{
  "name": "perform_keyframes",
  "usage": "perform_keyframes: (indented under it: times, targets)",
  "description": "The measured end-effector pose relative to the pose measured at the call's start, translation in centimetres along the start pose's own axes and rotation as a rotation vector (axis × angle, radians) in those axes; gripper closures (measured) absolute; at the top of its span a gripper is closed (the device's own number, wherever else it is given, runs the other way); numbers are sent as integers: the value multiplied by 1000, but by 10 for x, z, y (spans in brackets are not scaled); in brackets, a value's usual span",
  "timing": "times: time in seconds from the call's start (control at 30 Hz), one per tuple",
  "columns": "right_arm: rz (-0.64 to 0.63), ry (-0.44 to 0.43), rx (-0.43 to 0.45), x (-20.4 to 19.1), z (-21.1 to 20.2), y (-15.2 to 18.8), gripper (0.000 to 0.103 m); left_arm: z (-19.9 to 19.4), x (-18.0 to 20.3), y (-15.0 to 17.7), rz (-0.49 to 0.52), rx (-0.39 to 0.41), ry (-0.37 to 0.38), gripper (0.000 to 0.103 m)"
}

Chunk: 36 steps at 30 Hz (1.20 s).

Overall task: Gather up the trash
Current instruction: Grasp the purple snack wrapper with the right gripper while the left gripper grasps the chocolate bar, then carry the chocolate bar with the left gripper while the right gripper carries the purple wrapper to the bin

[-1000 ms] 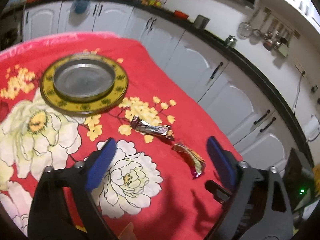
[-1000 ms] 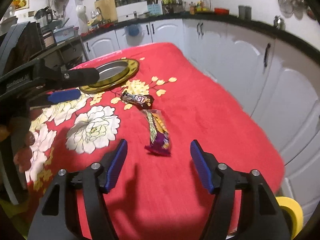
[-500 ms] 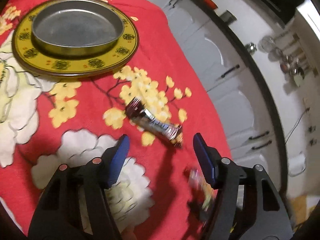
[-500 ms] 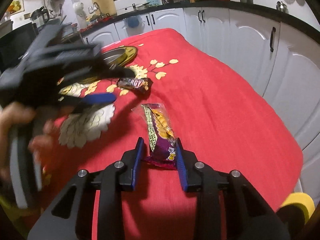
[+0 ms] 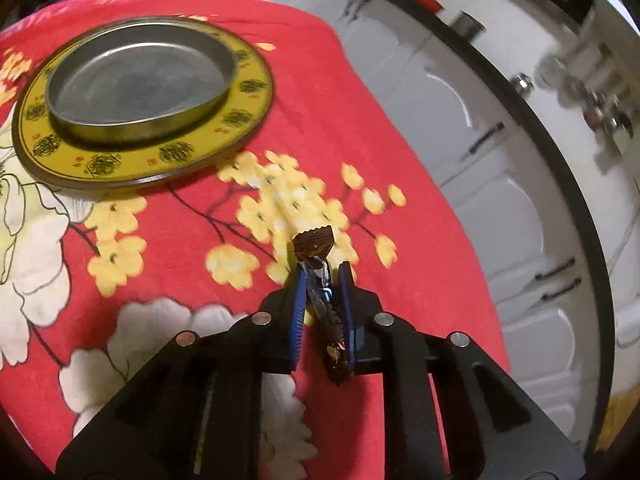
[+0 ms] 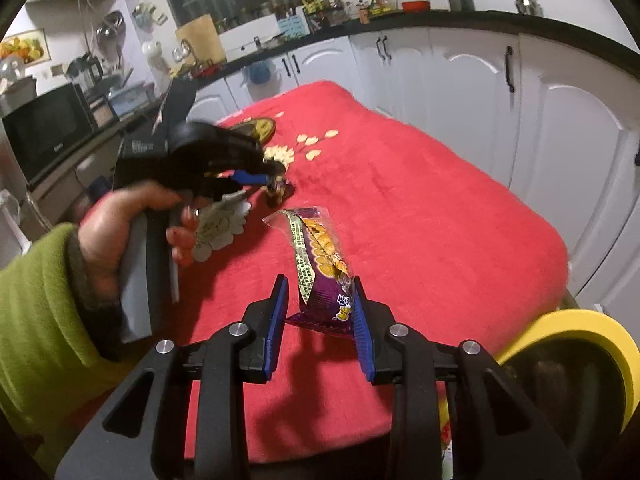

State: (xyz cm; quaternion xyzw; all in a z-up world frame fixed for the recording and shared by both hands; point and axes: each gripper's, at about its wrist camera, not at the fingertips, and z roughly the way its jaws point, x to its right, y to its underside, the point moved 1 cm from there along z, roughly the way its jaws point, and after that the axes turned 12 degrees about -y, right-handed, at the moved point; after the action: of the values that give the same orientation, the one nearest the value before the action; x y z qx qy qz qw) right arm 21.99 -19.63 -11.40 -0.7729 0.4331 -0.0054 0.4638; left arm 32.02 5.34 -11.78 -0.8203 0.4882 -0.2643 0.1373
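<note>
Red floral cloth covers the table, white cabinets behind it from 12 to 3 o'clock in the right wrist view. Yellow-rimmed metal plate sits at 10 o'clock in the left wrist view, on the cloth, well apart from both wrappers.

Your right gripper has its blue pads clamped on the purple snack bag at its near end; the rest of the bag lies on the cloth, pointing to 12 o'clock.

Your left gripper is pinched on the dark candy wrapper, jaws nearly together, crimped end sticking out past the tips at 12 o'clock. In the right wrist view that gripper is at 10 o'clock from the bag, near it, not touching. Can't tell if the wrapper is off the cloth.
</note>
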Motion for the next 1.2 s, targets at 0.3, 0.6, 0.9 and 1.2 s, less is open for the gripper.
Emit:
perform_keyframes:
  times: [0.3,0.6,0.9,1.2]
  targets:
    - [29,66,69,13,-46,9,74,-31,29,28,182,64,36,96]
    - [63,128,134,27,-93,21,74,-71,55,56,286,138,87,96]
    - [75,190,179,30,-128,35,74,-109,79,79,368,206,142,96]
    - [77,261,217,30,-158,46,74,-146,103,109,472,272,206,96]
